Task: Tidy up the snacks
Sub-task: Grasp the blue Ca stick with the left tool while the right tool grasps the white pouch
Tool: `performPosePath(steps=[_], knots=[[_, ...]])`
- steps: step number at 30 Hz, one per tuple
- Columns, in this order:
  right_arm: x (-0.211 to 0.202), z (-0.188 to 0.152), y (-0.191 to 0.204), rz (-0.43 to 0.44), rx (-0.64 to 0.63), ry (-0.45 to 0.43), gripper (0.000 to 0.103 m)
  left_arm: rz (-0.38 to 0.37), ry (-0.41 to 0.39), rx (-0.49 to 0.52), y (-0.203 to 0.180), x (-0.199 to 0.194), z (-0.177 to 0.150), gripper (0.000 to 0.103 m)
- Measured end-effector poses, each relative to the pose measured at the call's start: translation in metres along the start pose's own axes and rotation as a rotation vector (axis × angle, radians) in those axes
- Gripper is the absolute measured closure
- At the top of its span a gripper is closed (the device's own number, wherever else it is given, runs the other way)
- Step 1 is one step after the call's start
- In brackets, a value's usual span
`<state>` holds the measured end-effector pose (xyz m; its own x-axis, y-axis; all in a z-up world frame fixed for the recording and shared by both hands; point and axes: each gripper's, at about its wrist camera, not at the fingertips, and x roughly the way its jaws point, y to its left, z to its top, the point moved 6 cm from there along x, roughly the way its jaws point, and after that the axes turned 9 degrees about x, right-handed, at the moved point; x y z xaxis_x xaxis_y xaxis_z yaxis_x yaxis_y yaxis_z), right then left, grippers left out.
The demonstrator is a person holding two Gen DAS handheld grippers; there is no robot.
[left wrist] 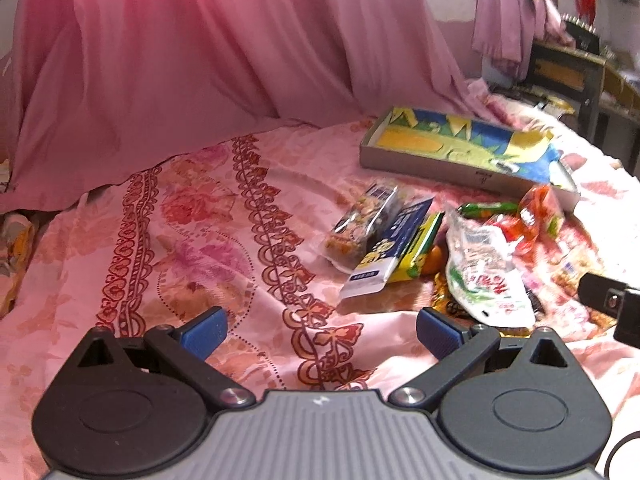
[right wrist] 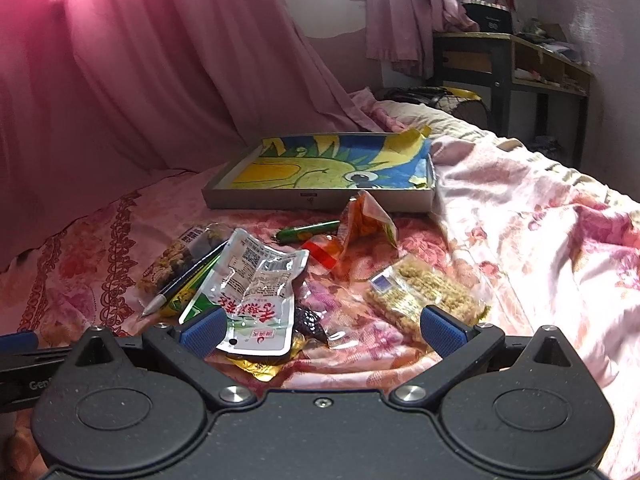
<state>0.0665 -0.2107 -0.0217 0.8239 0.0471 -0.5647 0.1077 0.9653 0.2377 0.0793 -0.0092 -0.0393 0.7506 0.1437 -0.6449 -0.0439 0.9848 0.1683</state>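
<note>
Both sets of jaws stand wide and released, gripping nothing. The left gripper (left wrist: 322, 330), with ribbed blue pads, hovers over the patterned pink bedsheet (left wrist: 200, 248), the snacks lying to the right of centre in its view. Between the right gripper (right wrist: 322, 330) pads lies a crinkly white foil pouch (right wrist: 256, 300) with red lettering, on top of a gold wrapper (right wrist: 260, 366). Just right sits a clear packet of a grainy beige bar (right wrist: 424, 296). Beyond lie a green sausage-shaped stick (right wrist: 308, 230) and a crumpled orange bag (right wrist: 360, 224). A shallow grey cardboard tray (right wrist: 316, 198) lined with a bright cartoon print sits at frame centre, before draped pink curtains (right wrist: 140, 60).
</note>
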Motion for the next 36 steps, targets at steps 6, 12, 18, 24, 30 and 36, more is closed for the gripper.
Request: performPosePath(steps=[6, 12, 18, 24, 30, 36], knots=[[0.006, 0.004, 0.005, 0.030, -0.061, 0.002, 0.001, 0.042, 0.054, 0.025, -0.003, 0.005, 0.009, 0.000], [0.017, 0.009, 0.010, 0.083, -0.117, 0.026, 0.001, 0.058, 0.076, 0.059, -0.004, 0.015, 0.022, 0.000], [0.036, 0.014, 0.012, 0.175, -0.157, 0.094, 0.001, -0.041, 0.061, 0.033, 0.006, 0.034, 0.037, 0.000], [0.057, 0.012, 0.021, 0.241, -0.179, 0.153, 0.001, -0.159, 0.075, 0.148, 0.001, 0.059, 0.046, 0.000], [0.090, 0.019, 0.027, 0.360, -0.013, 0.272, 0.001, -0.322, 0.150, 0.210, -0.002, 0.086, 0.048, 0.001], [0.132, 0.027, 0.025, 0.361, 0.143, 0.363, 0.001, -0.462, 0.237, 0.158, 0.001, 0.111, 0.049, 0.004]])
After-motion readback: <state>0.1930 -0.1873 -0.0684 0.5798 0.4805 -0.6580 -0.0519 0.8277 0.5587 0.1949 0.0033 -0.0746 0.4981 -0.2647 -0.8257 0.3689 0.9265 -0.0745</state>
